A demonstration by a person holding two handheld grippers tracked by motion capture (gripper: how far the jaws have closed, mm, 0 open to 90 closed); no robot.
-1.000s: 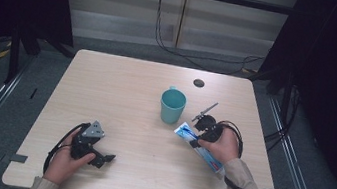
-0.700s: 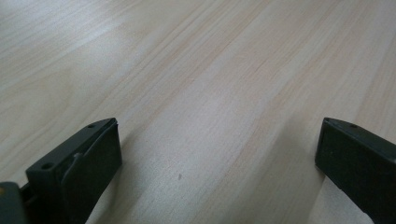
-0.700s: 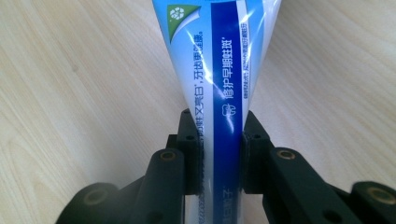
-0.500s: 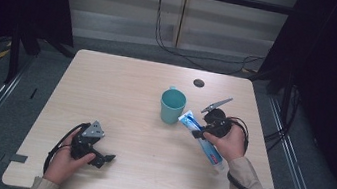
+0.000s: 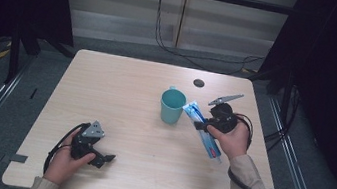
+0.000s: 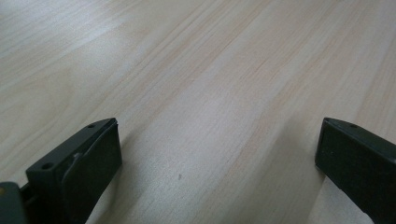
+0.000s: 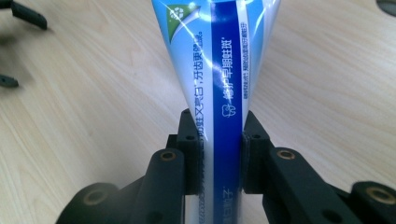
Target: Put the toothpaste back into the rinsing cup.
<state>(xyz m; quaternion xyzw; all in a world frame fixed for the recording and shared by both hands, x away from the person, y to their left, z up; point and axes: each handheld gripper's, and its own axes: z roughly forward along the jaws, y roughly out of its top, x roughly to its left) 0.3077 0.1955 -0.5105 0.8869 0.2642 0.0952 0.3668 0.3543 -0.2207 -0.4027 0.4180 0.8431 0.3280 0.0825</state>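
Since the earlier frame my right gripper (image 5: 198, 124) lifted the toothpaste tube (image 5: 200, 125) toward the teal cup (image 5: 173, 106) — fingers clamped on it, its upper end probably just beside the rim. Left gripper (image 5: 105, 158) rests open on the counter (image 5: 121, 92).

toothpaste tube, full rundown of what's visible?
The toothpaste tube is a glossy, soft-looking plastic tube, blue and white with Chinese print and a green corner emblem. The right gripper holds it clamped across a narrow stretch, jaws pressed on both sides. In the high view it slants off the table, upper end near the teal cup.
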